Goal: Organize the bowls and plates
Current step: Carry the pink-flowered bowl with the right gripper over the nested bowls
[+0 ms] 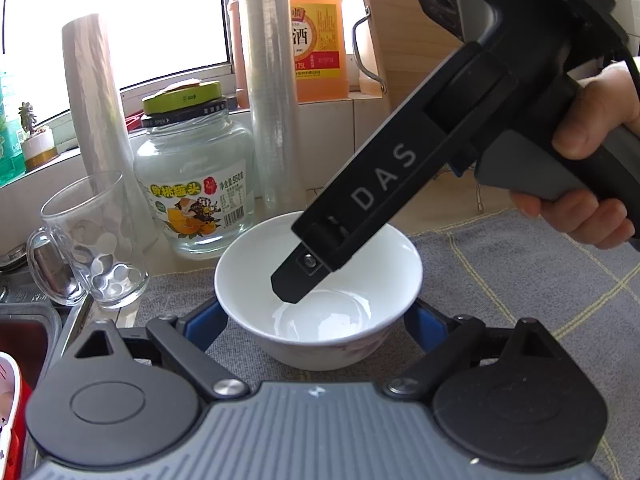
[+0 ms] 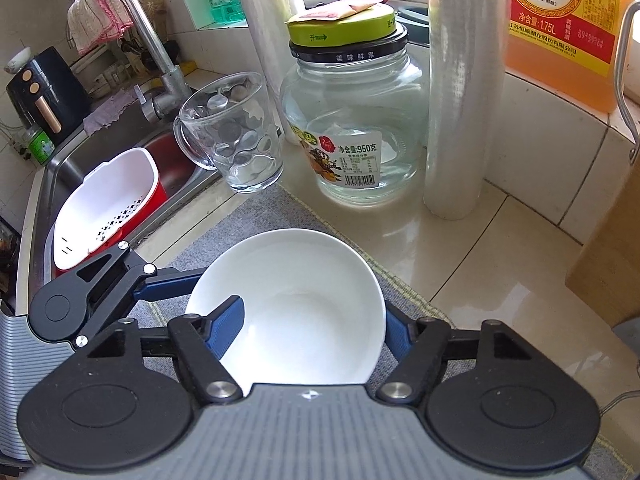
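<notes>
A white bowl (image 1: 320,280) stands upright on a grey checked mat (image 1: 520,280); it also shows in the right wrist view (image 2: 296,304). My left gripper (image 1: 312,320) is open, its blue fingers (image 1: 208,326) on either side of the bowl's outer wall. My right gripper (image 2: 316,328) is open and straddles the bowl's right wall: one blue finger (image 2: 226,328) sits inside the bowl, the other (image 2: 396,336) outside. In the left wrist view the right gripper (image 1: 296,280) reaches down into the bowl from the upper right.
A glass mug (image 2: 232,140), a glass jar with a green lid (image 2: 352,120), two rolls of plastic film (image 2: 460,100) and an orange bottle (image 2: 560,20) stand behind the bowl. The sink (image 2: 80,160) with a white colander (image 2: 108,208) lies to the left.
</notes>
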`<state>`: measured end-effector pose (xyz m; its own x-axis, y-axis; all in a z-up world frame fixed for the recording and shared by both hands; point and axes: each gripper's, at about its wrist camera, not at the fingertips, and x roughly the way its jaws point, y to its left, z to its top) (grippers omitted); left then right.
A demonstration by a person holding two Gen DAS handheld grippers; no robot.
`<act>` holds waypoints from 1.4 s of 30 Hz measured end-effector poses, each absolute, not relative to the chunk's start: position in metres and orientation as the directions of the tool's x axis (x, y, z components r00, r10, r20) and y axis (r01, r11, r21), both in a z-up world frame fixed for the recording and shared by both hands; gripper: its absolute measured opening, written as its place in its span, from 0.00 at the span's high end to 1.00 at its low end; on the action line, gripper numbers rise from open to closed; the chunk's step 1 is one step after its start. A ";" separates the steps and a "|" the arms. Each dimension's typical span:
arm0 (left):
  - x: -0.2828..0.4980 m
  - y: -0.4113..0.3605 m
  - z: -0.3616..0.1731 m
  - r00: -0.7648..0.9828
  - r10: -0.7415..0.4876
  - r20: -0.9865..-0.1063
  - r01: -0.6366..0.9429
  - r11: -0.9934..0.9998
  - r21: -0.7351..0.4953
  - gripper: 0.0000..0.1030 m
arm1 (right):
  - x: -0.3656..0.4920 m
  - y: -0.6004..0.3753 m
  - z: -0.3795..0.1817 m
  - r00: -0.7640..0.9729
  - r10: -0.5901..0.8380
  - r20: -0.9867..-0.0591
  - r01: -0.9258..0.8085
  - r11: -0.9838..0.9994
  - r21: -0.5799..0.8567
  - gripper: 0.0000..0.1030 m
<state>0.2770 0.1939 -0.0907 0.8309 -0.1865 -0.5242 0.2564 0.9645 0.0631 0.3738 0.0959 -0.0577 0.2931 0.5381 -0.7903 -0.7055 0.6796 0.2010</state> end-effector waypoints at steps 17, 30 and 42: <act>0.260 0.186 -0.074 0.808 -0.220 -0.547 0.311 0.947 0.079 0.09 | 0.354 0.081 -0.042 0.287 0.532 -0.797 -0.680 0.699 0.222 0.25; 0.223 0.164 -0.054 0.766 -0.279 -0.579 0.394 0.916 0.080 0.09 | 0.305 0.045 -0.020 0.293 0.535 -0.793 -0.657 0.715 0.240 0.25; 0.183 0.125 -0.038 0.730 -0.335 -0.596 0.474 0.876 0.087 0.09 | 0.257 -0.002 -0.006 0.308 0.523 -0.794 -0.599 0.755 0.265 0.25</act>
